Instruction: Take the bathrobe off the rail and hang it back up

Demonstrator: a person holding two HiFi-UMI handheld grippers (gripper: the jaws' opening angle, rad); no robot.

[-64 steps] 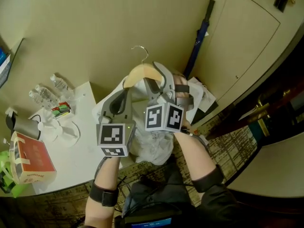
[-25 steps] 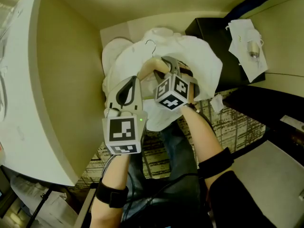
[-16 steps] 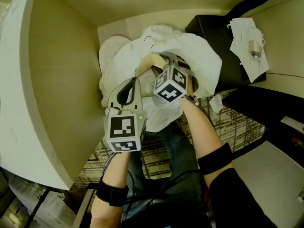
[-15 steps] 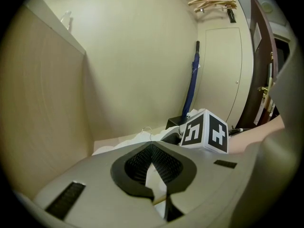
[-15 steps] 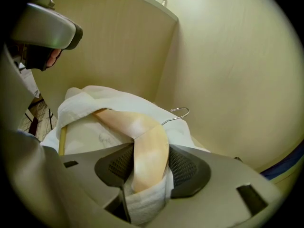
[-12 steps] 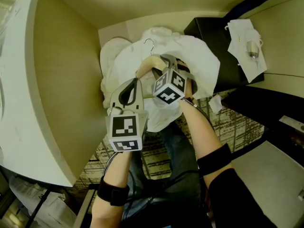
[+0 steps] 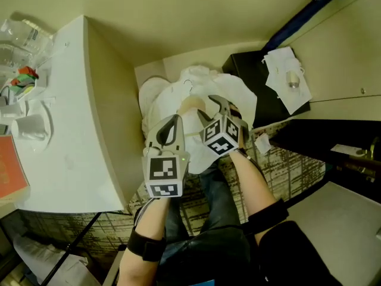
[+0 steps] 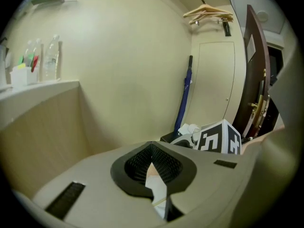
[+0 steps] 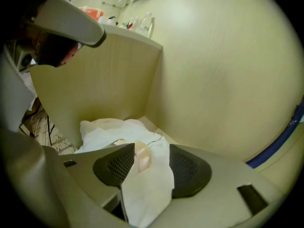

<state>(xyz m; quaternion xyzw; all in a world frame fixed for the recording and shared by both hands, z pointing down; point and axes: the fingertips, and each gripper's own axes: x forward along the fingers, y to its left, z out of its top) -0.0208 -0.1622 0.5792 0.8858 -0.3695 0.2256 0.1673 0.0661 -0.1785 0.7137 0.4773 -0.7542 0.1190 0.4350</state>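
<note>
**Two tongs above the robe, the right pair astride the hanger**

The bathrobe [image 7: 238,103] was off the rail, low in the corner below and ahead of both tongs, draped on its wooden hanger [image 7: 189,105]. The hanger's long axis ran from the gap of the right tongs [image 7: 209,109] across toward the left tongs [image 7: 172,123]. Its wire hook [image 7: 188,84] pointed away from both, toward the wall.

The right tongs' jaws had just been opening and stood wide. One wooden shoulder and a fold of white cloth lay between the pads, unpressed. The left tongs were closed tight just left of the hanger; whether they pinched any cloth was unclear.

The right tongs sat nearer the wood, so the lift to the rail would likely depend on regripping that shoulder with the hook uppermost. The table [image 7: 77,130] stood further left.
</note>
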